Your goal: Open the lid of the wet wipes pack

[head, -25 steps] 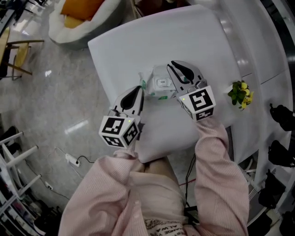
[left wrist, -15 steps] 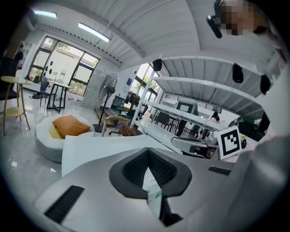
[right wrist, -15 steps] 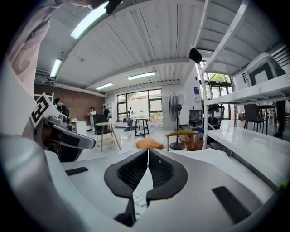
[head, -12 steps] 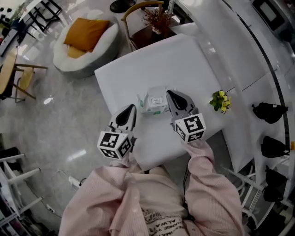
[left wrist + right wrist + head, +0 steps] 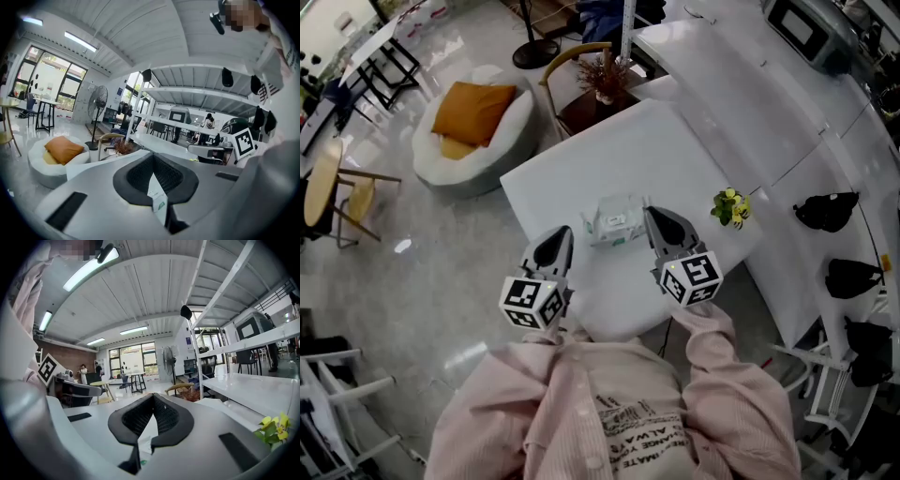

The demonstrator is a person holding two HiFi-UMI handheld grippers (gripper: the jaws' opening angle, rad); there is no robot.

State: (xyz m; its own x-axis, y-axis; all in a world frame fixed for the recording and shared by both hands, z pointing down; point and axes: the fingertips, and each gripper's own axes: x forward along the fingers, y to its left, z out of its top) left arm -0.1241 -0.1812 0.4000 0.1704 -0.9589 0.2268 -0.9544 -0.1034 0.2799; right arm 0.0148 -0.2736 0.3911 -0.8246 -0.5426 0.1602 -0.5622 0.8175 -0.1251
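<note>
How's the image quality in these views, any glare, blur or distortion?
Head view: fairly sharp, evenly lit, glare spots on the glossy floor. Left gripper view: strong fisheye bowing, dark corners, windows washed out. Right gripper view: same fisheye, ceiling light blown out, flowers soft.

right tongs [image 5: 153, 398] closed tip to tip, nothing gripped. through the gap under the tips shows a white pack [image 5: 145, 445] with a green mark. yellow flowers [image 5: 274, 426] sit low right; a fan [image 5: 167, 355] stands far back.
</note>
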